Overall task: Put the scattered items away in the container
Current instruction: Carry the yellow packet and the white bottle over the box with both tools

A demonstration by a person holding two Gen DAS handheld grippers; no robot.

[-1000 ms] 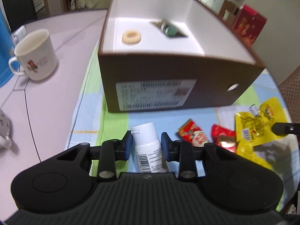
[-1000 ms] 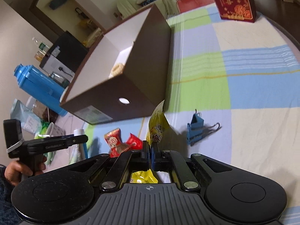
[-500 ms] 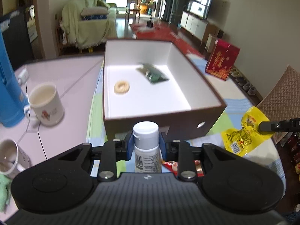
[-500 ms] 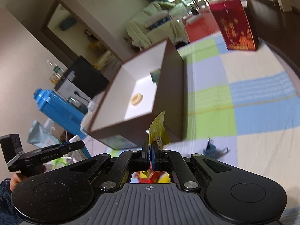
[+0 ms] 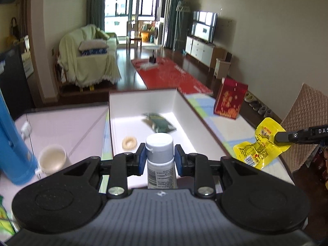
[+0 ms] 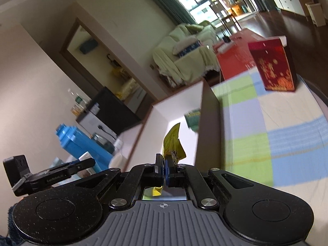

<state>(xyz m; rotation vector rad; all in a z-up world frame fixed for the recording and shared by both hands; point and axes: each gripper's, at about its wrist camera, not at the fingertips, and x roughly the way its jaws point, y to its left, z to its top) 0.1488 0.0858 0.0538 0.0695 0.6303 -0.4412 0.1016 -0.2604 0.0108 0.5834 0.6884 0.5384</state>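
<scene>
Between the blue pads of the left gripper (image 5: 159,162) a white bottle (image 5: 160,160) stands upright, pinched at the neck just under its cap and held above the near end of the open cardboard box (image 5: 207,123). The right gripper (image 6: 164,173) has its jaws pressed together on the edge of a yellow snack pouch (image 6: 173,145), which hangs in the air to the right of the box, not yet over its rim. Inside the box lie a green packet (image 5: 160,122) and a pale ring-shaped biscuit (image 5: 129,142), so two items are stowed and two are in transit. Judged progress: past halfway for what is visible; both releases remain, and the cloth below is hidden by the tools, so leftovers cannot be ruled out. Compared with one second ago, both tools are higher: the bottle was then low on the checked tablecloth (image 6: 256,143) with red wrappers and a blue clip beside it, none of which show now.
</scene>
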